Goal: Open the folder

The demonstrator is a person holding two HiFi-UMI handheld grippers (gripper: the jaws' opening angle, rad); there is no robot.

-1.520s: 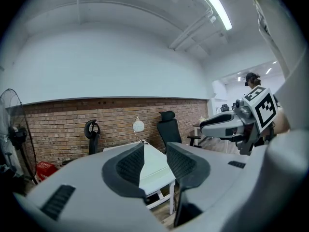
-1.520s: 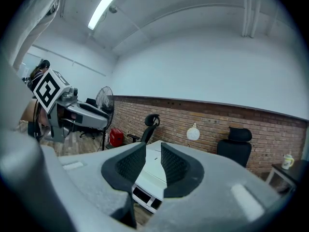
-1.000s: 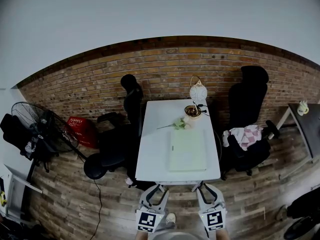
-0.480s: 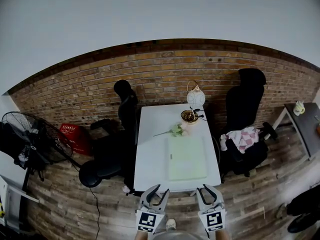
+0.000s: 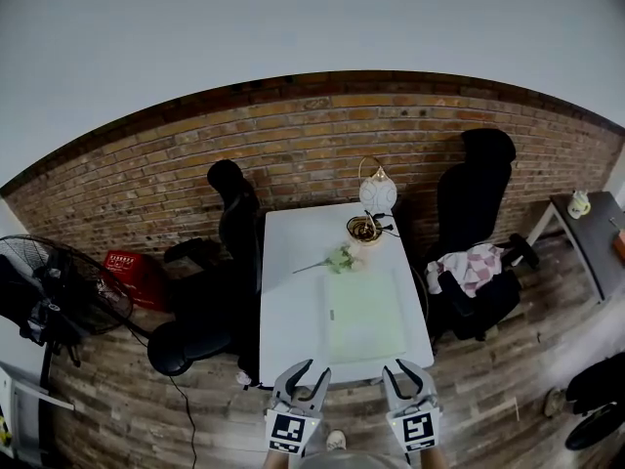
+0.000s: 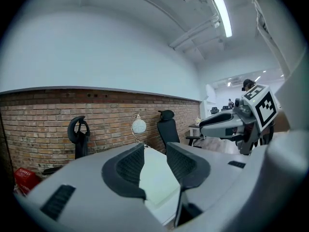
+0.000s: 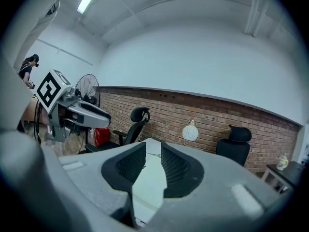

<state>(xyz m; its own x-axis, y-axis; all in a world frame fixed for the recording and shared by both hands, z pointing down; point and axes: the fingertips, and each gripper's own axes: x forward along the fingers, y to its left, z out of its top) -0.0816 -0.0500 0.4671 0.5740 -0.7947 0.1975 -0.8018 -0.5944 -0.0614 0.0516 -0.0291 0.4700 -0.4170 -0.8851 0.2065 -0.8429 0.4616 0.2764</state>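
Left hand-held gripper, right hand-held gripper: half-parted, empty.

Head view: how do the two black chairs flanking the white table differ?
The left-side chair shows no cloth, while the right-side chair carries a pink-and-white cloth on its seat. The left-side chair's back looks slim, as if turned sideways, and the right-side chair's back looks broad. Both are black office chairs with headrests, each close beside the table.

Even ceiling tube light, strong fisheye bending, dark vignetted corners
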